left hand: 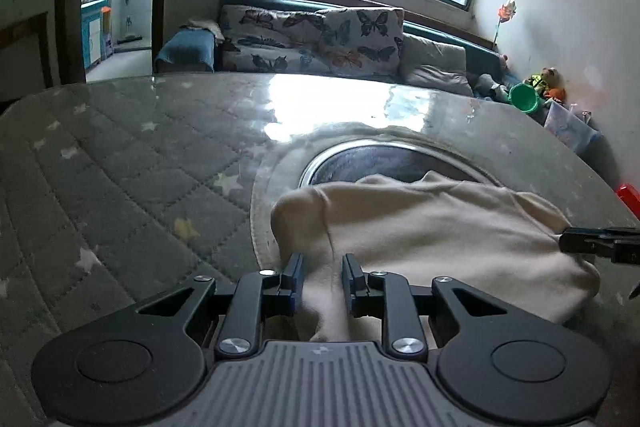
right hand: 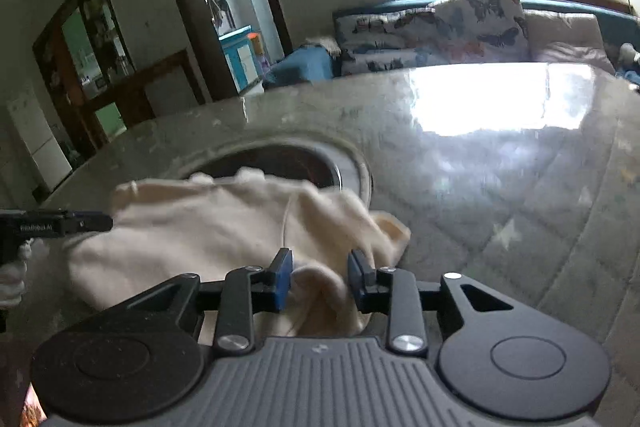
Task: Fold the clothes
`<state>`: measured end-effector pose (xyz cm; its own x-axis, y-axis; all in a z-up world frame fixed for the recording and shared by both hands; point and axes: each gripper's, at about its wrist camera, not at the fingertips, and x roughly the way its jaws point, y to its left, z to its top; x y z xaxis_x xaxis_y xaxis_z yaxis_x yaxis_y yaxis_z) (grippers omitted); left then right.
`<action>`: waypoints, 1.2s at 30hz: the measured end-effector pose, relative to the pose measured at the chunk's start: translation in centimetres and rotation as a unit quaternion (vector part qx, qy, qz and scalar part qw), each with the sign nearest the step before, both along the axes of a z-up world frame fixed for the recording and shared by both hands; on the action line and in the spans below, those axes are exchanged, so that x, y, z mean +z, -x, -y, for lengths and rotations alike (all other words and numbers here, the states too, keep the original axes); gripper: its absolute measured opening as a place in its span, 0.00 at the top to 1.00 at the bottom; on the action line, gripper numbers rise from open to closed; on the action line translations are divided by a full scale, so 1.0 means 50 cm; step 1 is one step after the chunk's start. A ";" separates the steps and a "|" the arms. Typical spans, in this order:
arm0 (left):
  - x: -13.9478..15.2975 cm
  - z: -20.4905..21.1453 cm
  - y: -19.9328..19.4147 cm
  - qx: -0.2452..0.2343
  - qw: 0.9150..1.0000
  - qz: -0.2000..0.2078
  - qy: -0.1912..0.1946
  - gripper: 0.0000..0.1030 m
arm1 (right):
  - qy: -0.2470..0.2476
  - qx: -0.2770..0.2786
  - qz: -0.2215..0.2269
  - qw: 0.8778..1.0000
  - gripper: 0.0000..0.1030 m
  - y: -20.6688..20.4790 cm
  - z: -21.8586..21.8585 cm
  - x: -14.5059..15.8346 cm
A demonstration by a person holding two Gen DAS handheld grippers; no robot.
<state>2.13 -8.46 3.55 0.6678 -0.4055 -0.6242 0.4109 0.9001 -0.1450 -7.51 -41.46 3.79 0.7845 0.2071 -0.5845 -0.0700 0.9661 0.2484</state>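
Observation:
A cream garment (left hand: 440, 227) lies bunched on the table, partly over a round metal-rimmed opening (left hand: 384, 159). It also shows in the right wrist view (right hand: 208, 231). My left gripper (left hand: 322, 267) is open, its jaws on either side of a fold at the garment's near left edge. My right gripper (right hand: 318, 269) is open, with a fold of the cloth between its jaws. The right gripper's fingers show in the left wrist view (left hand: 592, 241) at the garment's right side. The left gripper's fingers show in the right wrist view (right hand: 68, 223) at its left side.
The table has a glossy quilted star-pattern cover (left hand: 120, 167). Behind it stands a sofa with butterfly cushions (left hand: 312, 39). A green bucket (left hand: 524, 97) and toys sit at the far right. A doorway (right hand: 224, 3) opens at the back left.

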 end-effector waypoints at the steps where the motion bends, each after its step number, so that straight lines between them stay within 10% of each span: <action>1: 0.009 0.001 -0.002 0.000 1.000 0.008 -0.003 0.76 | 0.003 0.001 0.008 1.000 0.70 -0.005 0.001 0.010; 18: 0.000 -0.024 -0.101 0.057 0.998 0.005 0.016 0.73 | 0.020 -0.026 0.010 0.999 0.69 -0.102 0.013 -0.010; 29: -0.035 0.087 -0.099 0.000 0.998 0.028 -0.061 0.71 | 0.044 0.007 -0.017 0.999 0.64 -0.169 -0.053 -0.040; 36: 0.005 0.095 -0.064 -0.007 0.999 0.043 -0.032 0.68 | 0.047 0.036 0.001 0.998 0.54 -0.155 -0.101 -0.014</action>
<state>5.32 -13.20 3.78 0.7144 -0.3763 -0.5900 0.4312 0.9007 -0.0523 0.25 -36.39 3.08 0.7710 0.2078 -0.6020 -0.1410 0.9775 0.1567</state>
